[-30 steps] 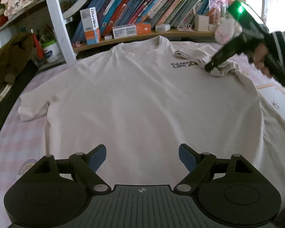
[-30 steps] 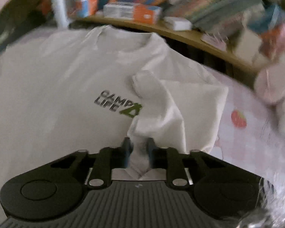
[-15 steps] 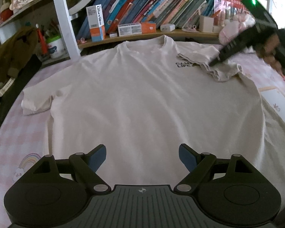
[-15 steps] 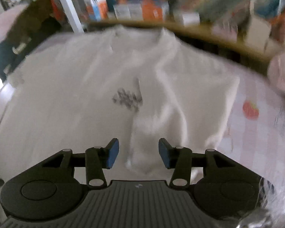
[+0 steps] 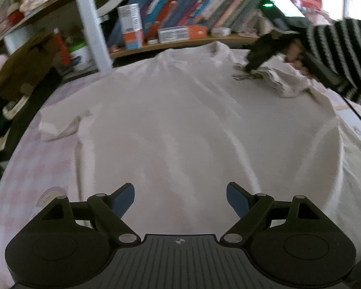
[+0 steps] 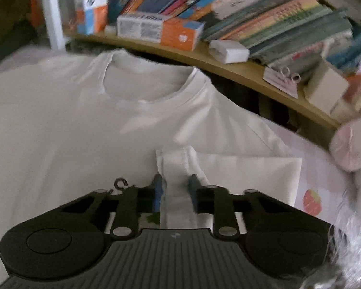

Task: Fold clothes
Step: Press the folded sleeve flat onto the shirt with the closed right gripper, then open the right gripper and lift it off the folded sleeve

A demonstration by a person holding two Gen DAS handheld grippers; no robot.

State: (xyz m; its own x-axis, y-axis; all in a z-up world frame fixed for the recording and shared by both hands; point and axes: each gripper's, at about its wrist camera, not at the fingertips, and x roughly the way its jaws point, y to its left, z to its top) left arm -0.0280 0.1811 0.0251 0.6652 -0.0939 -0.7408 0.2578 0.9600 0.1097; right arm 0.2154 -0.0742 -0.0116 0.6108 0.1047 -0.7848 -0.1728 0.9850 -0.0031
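Observation:
A cream T-shirt (image 5: 180, 120) lies face up on a pink checked bed cover (image 5: 36, 163), collar (image 6: 151, 79) toward the bookshelf. Its right sleeve (image 6: 240, 173) is folded inward over the chest. My right gripper (image 6: 175, 187) has its jaws closing tight on the hemmed edge of that sleeve, with a band of fabric pinched between the blue pads (image 6: 157, 189). The left wrist view shows the right gripper (image 5: 249, 67) at the far right, held by a hand in a striped sleeve (image 5: 344, 55). My left gripper (image 5: 180, 198) hangs open above the shirt's lower part, holding nothing. The left sleeve (image 5: 57, 125) lies flat.
A low wooden shelf (image 6: 228, 69) with books and small boxes (image 6: 161, 30) runs right behind the collar. A pink plush toy (image 6: 351, 144) sits at the right edge. Dark clothes (image 5: 24, 67) are piled beyond the bed's left side.
The right gripper let go of the folded sleeve, opened, moved toward the collar and shut again on the sleeve's hem. The left gripper stayed open in place.

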